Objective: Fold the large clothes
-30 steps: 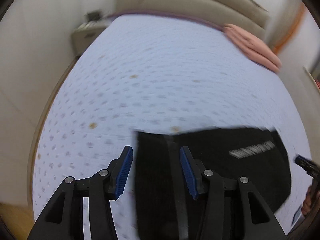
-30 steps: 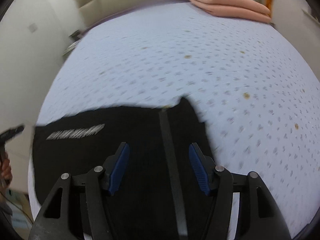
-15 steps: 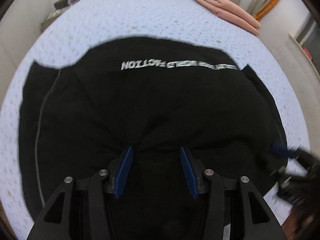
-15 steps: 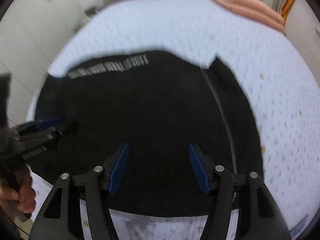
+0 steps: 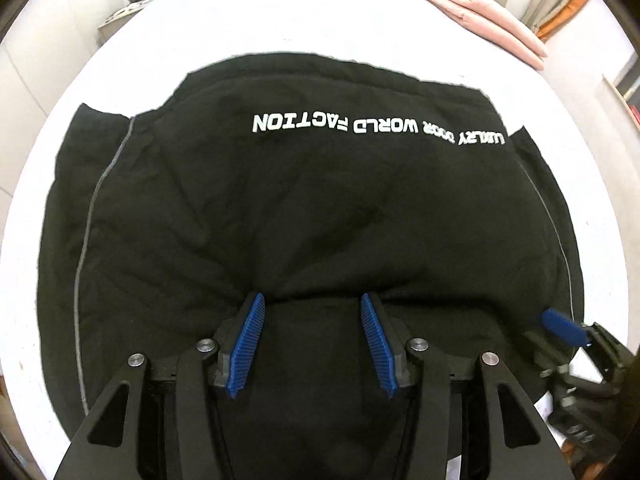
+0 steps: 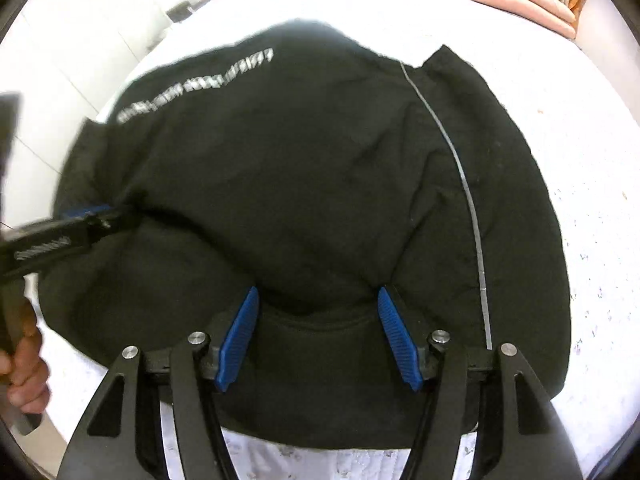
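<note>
You see one black cotton sweatshirt (image 5: 312, 200), now filling both views; left gripper (image 5: 312, 344) and right gripper (image 6: 318, 336) gape apart at 6 o'clock.

Blurred lettering (image 6: 196, 84) on black garment (image 6: 320, 180)

White block lettering runs across the black garment (image 5: 312, 208), seen upside down from the left wrist camera: "WORLD FACTION" reads clearly, and two smaller words beside it (perhaps "LUXURY" and something ending in "OOR") are too small to be sure of. From the right wrist camera the same print (image 6: 196, 84) is blurred and unreadable.
</note>
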A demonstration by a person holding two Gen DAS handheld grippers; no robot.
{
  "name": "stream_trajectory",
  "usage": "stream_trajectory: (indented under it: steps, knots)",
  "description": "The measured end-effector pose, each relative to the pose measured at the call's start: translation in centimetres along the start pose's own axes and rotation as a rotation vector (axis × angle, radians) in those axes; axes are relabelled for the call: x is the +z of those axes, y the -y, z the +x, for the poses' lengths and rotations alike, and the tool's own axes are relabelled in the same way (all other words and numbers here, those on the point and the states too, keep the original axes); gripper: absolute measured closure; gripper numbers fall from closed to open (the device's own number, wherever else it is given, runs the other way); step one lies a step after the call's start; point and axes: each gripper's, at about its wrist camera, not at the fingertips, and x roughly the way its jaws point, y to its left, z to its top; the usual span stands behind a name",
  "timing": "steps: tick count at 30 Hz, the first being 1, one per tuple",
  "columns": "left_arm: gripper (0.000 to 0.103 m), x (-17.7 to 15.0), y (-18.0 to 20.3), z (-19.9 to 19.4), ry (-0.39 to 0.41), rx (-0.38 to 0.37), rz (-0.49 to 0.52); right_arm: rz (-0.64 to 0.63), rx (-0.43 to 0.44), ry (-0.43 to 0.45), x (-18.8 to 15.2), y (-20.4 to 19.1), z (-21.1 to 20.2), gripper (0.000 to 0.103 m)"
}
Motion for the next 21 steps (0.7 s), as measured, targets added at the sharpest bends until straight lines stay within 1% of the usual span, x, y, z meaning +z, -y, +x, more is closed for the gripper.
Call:
stream_trajectory:
  steps: [3, 5, 8, 10, 11, 13, 14, 16, 17, 21]
  knots:
    - [0.051, 0.6, 0.2, -1.7, 0.041, 0.044, 0.001, 0.005, 0.004, 0.080, 1.7, 0.5, -2.6, 0.037]
    - [0.051, 1.3, -0.4, -3.5, 0.076, 0.058, -0.042, -0.006, -0.011, 0.112, 3.6, 0.6, -3.1, 0.037]
    - [0.051, 1.9, -2.1, -5.0, 0.130, 0.091, -0.107, -0.033, -0.045, 0.116, 6.1, 0.0, -2.4, 0.037]
    - [0.051, 2.1, -3.3, -4.8, 0.127, 0.112, -0.130, -0.039, -0.045, 0.092, 8.0, -0.2, -0.8, 0.037]
    - [0.051, 2.0, -4.0, -4.3, 0.113, 0.124, -0.151, -0.033, -0.048, 0.074, 8.9, 0.4, 0.7, 0.037]
    - [0.051, 1.4, -5.3, -2.7, 0.066, 0.104, -0.188, -0.011, -0.067, 0.023, 9.6, 0.8, 3.9, 0.037]
    - [0.048, 1.0, -5.8, -1.8, 0.047, 0.094, -0.196, 0.012, -0.048, -0.006, 9.6, 1.4, 5.2, 0.037]
    - [0.043, 0.2, -6.5, -0.2, 0.038, 0.058, -0.212, 0.044, -0.022, -0.047, 9.2, 2.0, 6.8, 0.035]
    - [0.041, 0.0, -6.4, 0.2, 0.041, 0.058, -0.207, 0.046, -0.022, -0.051, 9.2, 2.1, 7.1, 0.035]
    - [0.038, 0.5, -6.5, 0.9, 0.035, 0.063, -0.190, 0.011, -0.070, -0.039, 9.1, 1.3, 7.8, 0.034]
